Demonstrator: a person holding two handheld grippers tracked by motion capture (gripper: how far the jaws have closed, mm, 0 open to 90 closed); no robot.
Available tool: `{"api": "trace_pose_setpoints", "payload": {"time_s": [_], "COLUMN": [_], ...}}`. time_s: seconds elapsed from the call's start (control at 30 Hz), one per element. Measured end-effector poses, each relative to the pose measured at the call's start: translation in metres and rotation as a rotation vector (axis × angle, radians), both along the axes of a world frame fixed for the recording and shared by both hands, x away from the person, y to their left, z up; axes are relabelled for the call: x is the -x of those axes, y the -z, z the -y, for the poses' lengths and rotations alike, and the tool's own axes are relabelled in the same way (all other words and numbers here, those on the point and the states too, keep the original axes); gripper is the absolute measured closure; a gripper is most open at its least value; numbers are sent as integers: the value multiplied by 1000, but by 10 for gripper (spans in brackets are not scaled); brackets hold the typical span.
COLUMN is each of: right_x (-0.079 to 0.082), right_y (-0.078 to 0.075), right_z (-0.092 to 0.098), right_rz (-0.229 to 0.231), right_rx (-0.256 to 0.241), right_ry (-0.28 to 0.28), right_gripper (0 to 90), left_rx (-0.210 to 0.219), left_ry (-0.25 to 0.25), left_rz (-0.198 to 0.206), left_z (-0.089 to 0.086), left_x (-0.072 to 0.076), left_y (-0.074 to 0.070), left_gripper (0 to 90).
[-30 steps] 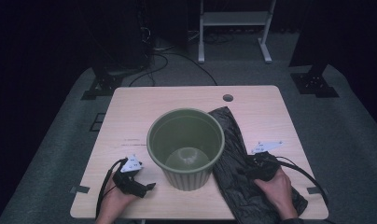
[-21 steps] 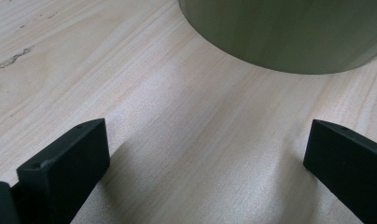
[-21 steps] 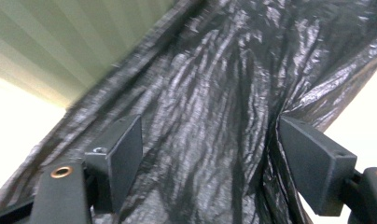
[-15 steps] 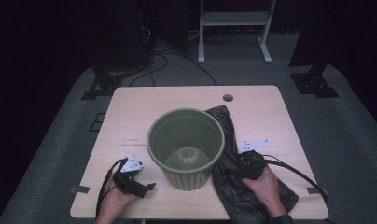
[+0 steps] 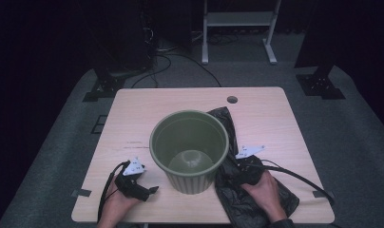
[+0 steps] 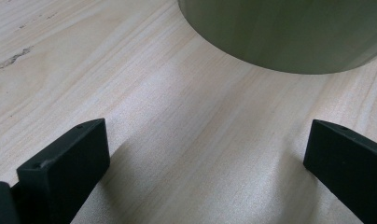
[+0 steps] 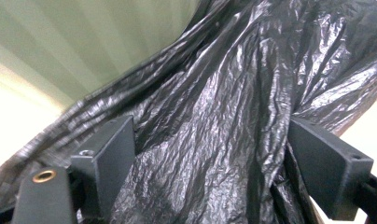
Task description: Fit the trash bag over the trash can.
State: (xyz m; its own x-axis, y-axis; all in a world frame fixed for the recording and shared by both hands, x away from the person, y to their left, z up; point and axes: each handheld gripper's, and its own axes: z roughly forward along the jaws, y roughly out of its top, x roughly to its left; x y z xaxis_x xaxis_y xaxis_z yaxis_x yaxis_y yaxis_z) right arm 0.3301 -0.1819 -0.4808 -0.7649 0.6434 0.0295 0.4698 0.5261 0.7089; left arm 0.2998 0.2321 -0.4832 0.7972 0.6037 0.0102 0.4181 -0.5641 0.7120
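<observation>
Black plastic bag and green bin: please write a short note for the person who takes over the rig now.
Left gripper: open, resting on the light wooden table, nothing between its jaws.
Right gripper: open, jaws around a fold of the crumpled black plastic bag, not closed on it.
Ribbed green plastic bin: upright mid-table, empty, the bag against its right side.
Done: nothing visible. Left: likely grasping the bag and lining the bin.

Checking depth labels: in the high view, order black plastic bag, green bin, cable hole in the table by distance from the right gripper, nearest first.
1. black plastic bag: under the right gripper, between its jaws.
2. green bin: just to its left.
3. cable hole: far table edge.
</observation>
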Motion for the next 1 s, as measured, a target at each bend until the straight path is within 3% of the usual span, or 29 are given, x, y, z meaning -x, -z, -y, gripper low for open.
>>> {"api": "trace_pose_setpoints", "payload": {"time_s": [0.17, 0.33, 0.5, 0.77, 1.0], "right_x": [2, 5, 5, 5, 9], "right_y": [0, -2, -4, -6, -23], "right_z": [-1, 3, 7, 7, 13], "right_rz": [24, 27, 0, -39, -61], "right_rx": [4, -10, -20, -58, -149], "right_ry": [21, 21, 4, -36, -93], "right_gripper": [263, 576, 879, 899, 899], "left_rx": [0, 0, 0, 0, 0], "left_ry": [0, 0, 0, 0, 0], "left_rz": [0, 0, 0, 0, 0], "left_z": [0, 0, 0, 0, 0], "left_x": [0, 0, 0, 0, 0], "left_y": [0, 0, 0, 0, 0], "left_gripper": [0, 0, 0, 0, 0]}}
